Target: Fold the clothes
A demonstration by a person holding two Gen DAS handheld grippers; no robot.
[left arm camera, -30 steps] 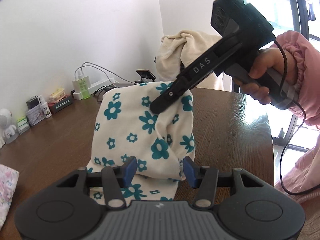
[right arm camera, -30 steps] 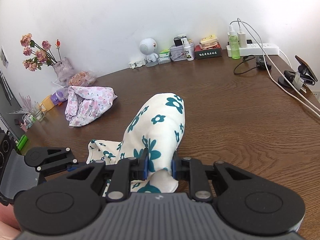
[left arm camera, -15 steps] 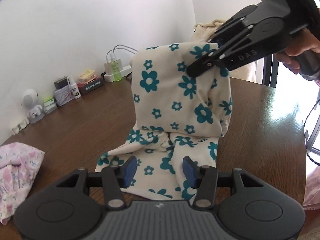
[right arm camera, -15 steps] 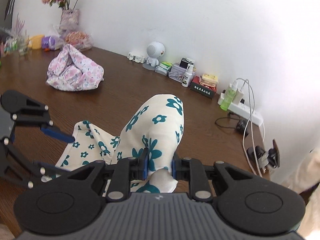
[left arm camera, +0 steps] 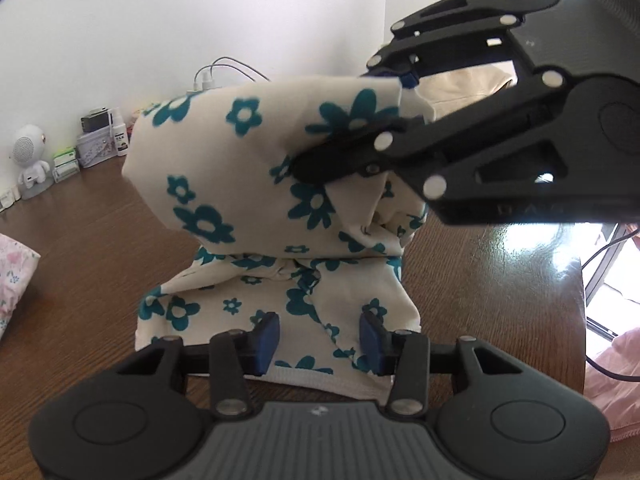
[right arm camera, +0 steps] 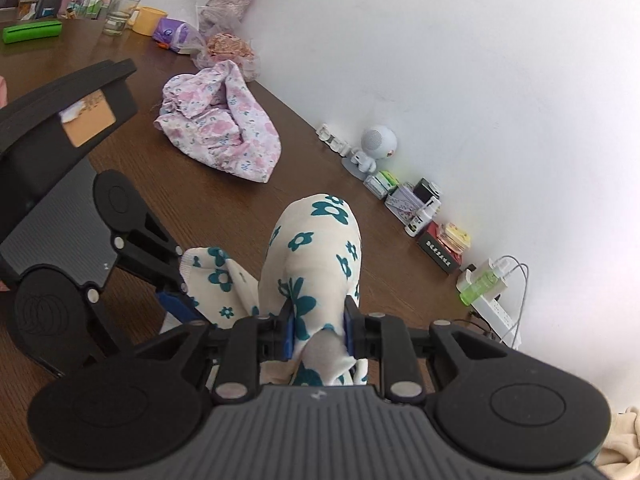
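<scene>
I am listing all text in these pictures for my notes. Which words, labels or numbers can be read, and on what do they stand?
None can be read with certainty.
Red and black box: white characters, too small.
White spray bottle: label blurred.
Right gripper body: embossed letters, blurred and in shadow.
Left gripper: round embossed logo, no legible letters.

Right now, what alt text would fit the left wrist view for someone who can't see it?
The right tool pinches a cream cloth with teal flowers, lifting one end above a brown wooden table. The left tool sits open over the cloth's near edge.
</scene>
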